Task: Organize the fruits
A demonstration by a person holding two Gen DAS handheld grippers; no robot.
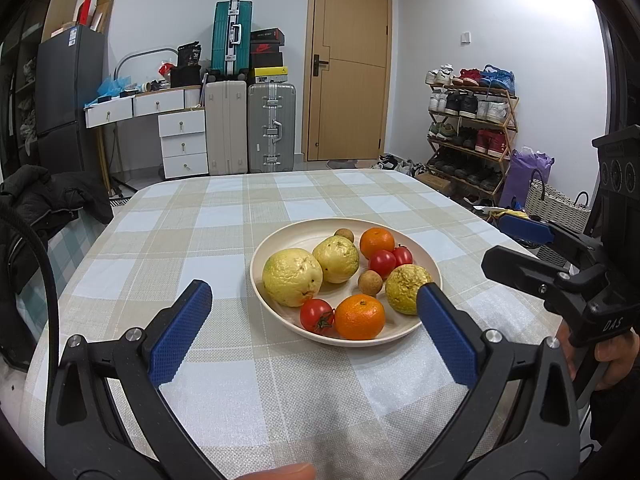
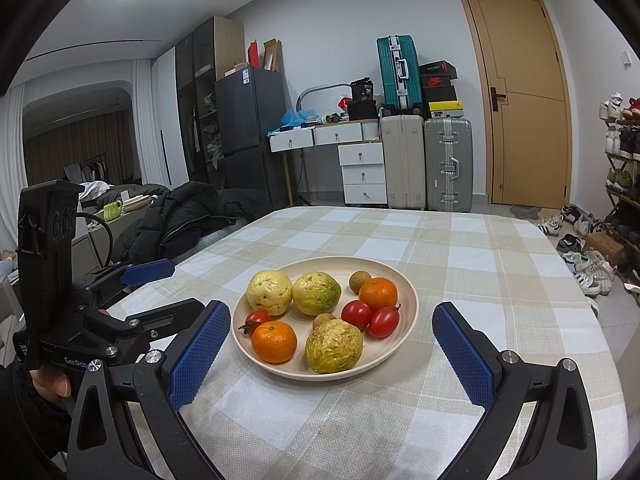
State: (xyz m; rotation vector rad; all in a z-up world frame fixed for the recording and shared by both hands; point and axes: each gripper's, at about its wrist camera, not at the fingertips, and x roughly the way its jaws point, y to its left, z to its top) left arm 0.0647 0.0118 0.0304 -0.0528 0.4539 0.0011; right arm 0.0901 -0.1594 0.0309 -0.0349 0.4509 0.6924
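Note:
A cream plate (image 1: 304, 226) (image 2: 412, 300) sits on the checked tablecloth. It holds three yellow-green guavas (image 1: 292, 276) (image 2: 334, 346), two oranges (image 1: 359, 317) (image 2: 274, 341), three red tomatoes (image 1: 382, 263) (image 2: 356, 314) and two small brown longans (image 1: 370, 283) (image 2: 359, 281). My left gripper (image 1: 314, 292) hovers open just short of the plate's near-left side, nothing between its blue pads. My right gripper (image 2: 331, 310) hovers open in front of the plate, also holding nothing. Each gripper shows in the other's view, the right (image 1: 494, 240) and the left (image 2: 186, 286), with a hand on its handle.
The tablecloth (image 1: 192, 240) covers a rounded table with bare cloth around the plate. A black jacket (image 2: 184, 216) lies over a seat at the left. Suitcases (image 1: 272, 128), white drawers (image 1: 182, 144), a door and a shoe rack (image 1: 468, 136) stand beyond the far edge.

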